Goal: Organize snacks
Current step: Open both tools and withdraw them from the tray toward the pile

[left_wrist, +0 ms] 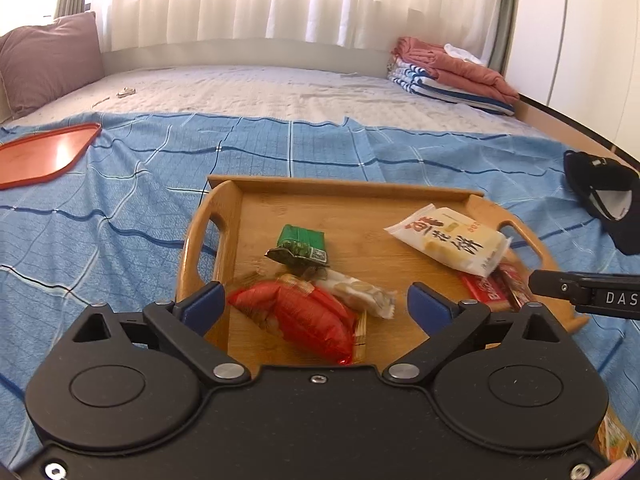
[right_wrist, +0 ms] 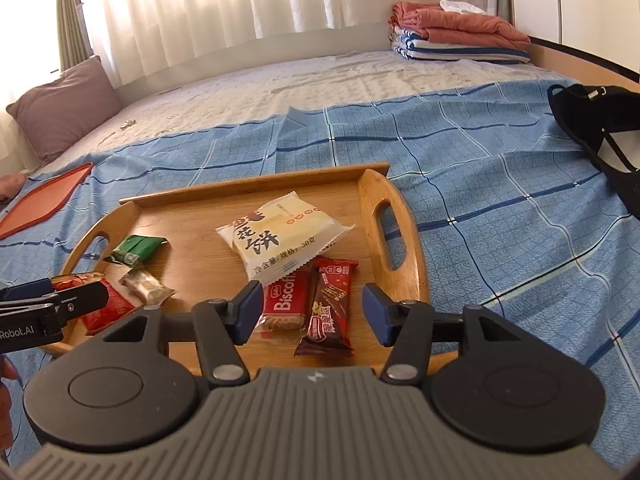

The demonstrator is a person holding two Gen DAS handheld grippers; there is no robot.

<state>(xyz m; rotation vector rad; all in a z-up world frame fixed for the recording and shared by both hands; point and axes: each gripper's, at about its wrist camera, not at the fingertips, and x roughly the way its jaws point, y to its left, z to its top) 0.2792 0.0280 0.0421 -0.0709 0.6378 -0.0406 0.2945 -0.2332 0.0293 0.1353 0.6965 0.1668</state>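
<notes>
Two hand-held grippers angled downward over a wooden tray (left_wrist: 344,190) resting on a blue checked sheet (right_wrist: 500,184) on the bed. The left gripper (left_wrist: 316,304), at the bottom of its own view, had its blue pads spread wide, nothing pressed between them; a red snack packet (left_wrist: 296,320) lay in the gap on the tray floor. The right gripper (right_wrist: 313,312) also stood parted and gripped nothing, with a Biscoff packet (right_wrist: 286,300) and a brown chocolate bar (right_wrist: 330,308) below its opening. The tray also held a white pastry packet (right_wrist: 276,236) at centre, a green packet (left_wrist: 302,246) and a pale clear-wrapped snack (left_wrist: 360,290). A red lid (left_wrist: 36,156) lay at left.
</notes>
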